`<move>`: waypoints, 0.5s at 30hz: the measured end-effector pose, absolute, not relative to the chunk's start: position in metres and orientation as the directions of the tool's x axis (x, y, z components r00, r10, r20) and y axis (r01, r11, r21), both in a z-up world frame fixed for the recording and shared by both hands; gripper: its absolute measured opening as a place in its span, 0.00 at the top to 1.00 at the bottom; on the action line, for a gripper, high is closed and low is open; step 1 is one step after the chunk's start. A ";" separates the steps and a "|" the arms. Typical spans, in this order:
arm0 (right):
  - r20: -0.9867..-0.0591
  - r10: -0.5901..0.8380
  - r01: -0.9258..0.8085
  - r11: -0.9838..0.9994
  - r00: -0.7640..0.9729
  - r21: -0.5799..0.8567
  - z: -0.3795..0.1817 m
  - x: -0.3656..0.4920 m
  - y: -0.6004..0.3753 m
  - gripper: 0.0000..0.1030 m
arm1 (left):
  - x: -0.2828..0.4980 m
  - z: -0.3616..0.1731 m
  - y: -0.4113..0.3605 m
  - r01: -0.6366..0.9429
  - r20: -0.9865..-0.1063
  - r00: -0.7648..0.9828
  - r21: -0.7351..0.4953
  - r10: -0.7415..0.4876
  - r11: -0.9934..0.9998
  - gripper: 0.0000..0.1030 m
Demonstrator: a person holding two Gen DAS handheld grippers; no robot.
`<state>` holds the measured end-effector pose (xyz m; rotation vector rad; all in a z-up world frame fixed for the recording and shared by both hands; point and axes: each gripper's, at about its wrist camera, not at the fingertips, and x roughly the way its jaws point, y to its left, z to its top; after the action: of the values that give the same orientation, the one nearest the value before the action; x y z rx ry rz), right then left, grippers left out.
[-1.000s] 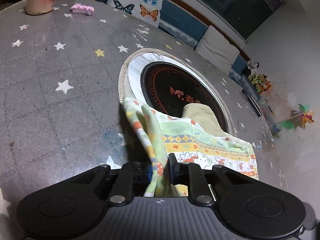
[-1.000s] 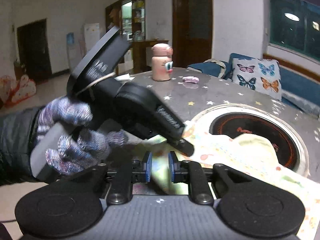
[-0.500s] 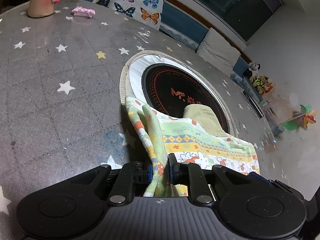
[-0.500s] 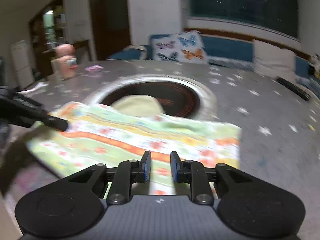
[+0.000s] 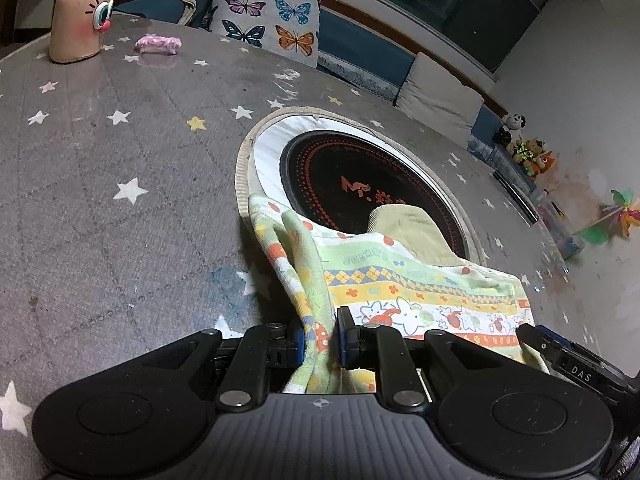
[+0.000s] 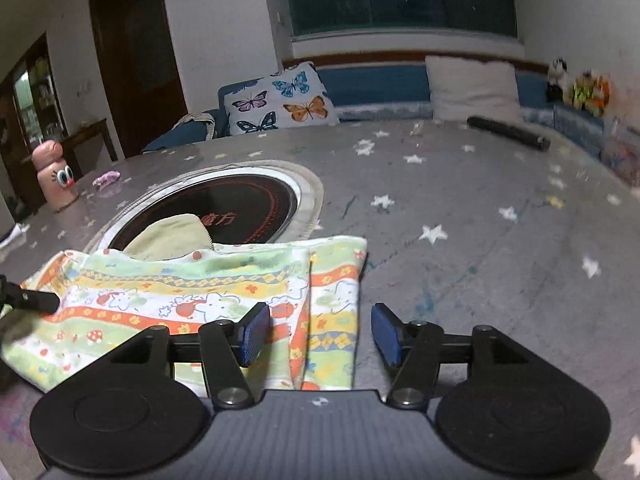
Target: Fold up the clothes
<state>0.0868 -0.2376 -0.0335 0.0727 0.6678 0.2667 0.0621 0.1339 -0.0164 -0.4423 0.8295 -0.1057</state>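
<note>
Left wrist view: we find, at the far left edge of the table (image 5: 100, 208), a pink bottle (image 5: 82, 12) with a cartoon eye, standing upright, and just to its right a small purple wrapper (image 5: 158, 44) lying flat. The table carries a grey star-printed cover. At its centre sits a round black cooktop (image 5: 360, 184) within a pale ring. The patterned garment (image 5: 420, 296) lies folded at the near edge of the table, its far edge overlapping the near rim of the cooktop, with a plain yellow-green cuff (image 5: 408, 228) reaching onto the black surface. We record the left gripper (image 5: 322, 340) clenched on a gathered fold of the garment's left side; the cloth rises into the pads and hangs through them. At the lower right the tip of the other tool is just visible beside the garment's right corner.

Right wrist view: the bottle (image 6: 54, 176) and wrapper (image 6: 106, 178) stand far left, the cooktop (image 6: 240, 204) left of centre. The garment (image 6: 200, 292) lies flat toward the near edge, its right border folded over in a doubled strip. The right gripper (image 6: 318, 334) is released and its jaws are opening; that doubled strip lies below and between them, and neither pad presses on it. A black rod (image 6: 508, 132) lies at the far right edge.
</note>
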 end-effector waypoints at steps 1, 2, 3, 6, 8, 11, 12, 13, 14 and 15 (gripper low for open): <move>-0.601 0.270 -0.222 0.963 0.752 0.155 -0.035 0.087 -0.236 0.44 | 0.062 -0.016 0.133 -0.077 -0.689 0.677 -0.415 -0.258 0.906 0.84; -0.598 0.272 -0.225 0.962 0.754 0.154 -0.035 0.088 -0.234 0.45 | 0.061 -0.016 0.133 -0.075 -0.689 0.678 -0.410 -0.255 0.909 0.84; -0.597 0.275 -0.228 0.961 0.754 0.155 -0.036 0.088 -0.232 0.45 | 0.061 -0.016 0.132 -0.073 -0.689 0.679 -0.406 -0.253 0.911 0.84; -0.596 0.287 -0.235 0.958 0.750 0.166 -0.036 0.090 -0.229 0.65 | 0.060 -0.016 0.131 -0.067 -0.689 0.682 -0.393 -0.246 0.917 0.84; -0.599 0.305 -0.244 0.952 0.740 0.183 -0.035 0.090 -0.226 0.77 | 0.060 -0.015 0.129 -0.062 -0.690 0.684 -0.380 -0.238 0.923 0.84; -0.603 0.317 -0.250 0.948 0.732 0.195 -0.035 0.087 -0.224 0.88 | 0.060 -0.012 0.125 -0.059 -0.695 0.682 -0.359 -0.225 0.931 0.86; -0.601 0.320 -0.243 0.948 0.733 0.207 -0.034 0.086 -0.226 0.90 | 0.061 -0.011 0.124 -0.057 -0.697 0.681 -0.357 -0.225 0.932 0.87; -0.596 0.325 -0.237 0.945 0.734 0.223 -0.033 0.085 -0.228 0.90 | 0.062 -0.009 0.123 -0.053 -0.697 0.681 -0.354 -0.225 0.934 0.88; -0.590 0.330 -0.232 0.943 0.737 0.238 -0.031 0.083 -0.230 0.91 | 0.063 -0.006 0.121 -0.045 -0.693 0.684 -0.351 -0.227 0.935 0.88; -0.584 0.334 -0.227 0.941 0.740 0.250 -0.030 0.080 -0.233 0.91 | 0.063 -0.002 0.118 -0.034 -0.688 0.688 -0.348 -0.230 0.937 0.89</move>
<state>0.0799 -0.2326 -0.0297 0.1664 0.6704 0.3093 0.0635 0.1184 -0.0018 -0.3491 0.8088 -0.1126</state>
